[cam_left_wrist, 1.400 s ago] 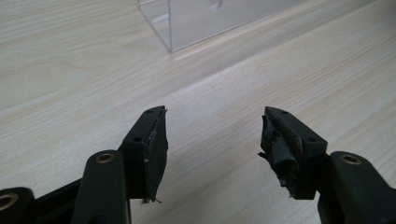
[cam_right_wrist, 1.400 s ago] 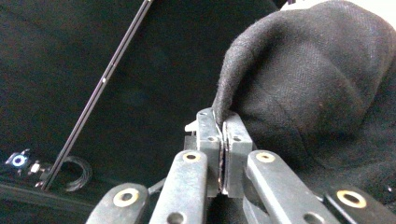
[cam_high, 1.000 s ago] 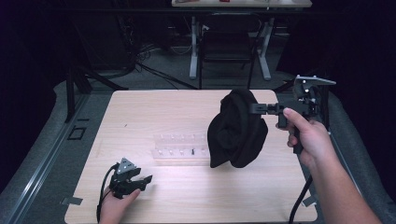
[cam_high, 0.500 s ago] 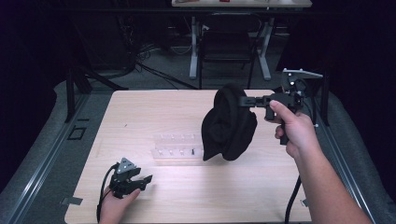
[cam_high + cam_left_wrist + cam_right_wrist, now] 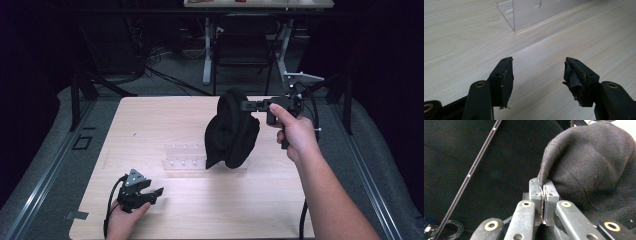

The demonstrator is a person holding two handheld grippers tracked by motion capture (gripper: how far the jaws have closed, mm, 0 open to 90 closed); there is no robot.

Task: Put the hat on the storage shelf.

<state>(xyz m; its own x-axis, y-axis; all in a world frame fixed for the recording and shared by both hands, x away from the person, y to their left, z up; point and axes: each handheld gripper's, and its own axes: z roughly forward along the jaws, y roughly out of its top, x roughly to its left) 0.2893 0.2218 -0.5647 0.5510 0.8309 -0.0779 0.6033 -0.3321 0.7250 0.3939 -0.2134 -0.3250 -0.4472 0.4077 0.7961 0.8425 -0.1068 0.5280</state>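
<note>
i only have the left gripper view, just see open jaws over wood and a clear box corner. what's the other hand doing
Observer: The right claw holds a black knitted beanie hat up in the air, over the light wooden table.
Operator: is the grip solid
Observer: In the right gripper view the jaws are pressed together on a thin edge of the hat, so it looks pinched, though only by its rim.
Operator: where's the hat relative to that clear box
Observer: In the high view it hangs in front of the right end of the clear plastic rack; I cannot tell whether they touch.
Operator: and my claw
Observer: The left claw sits low near the table's front left, open, apart from the rack.
</note>
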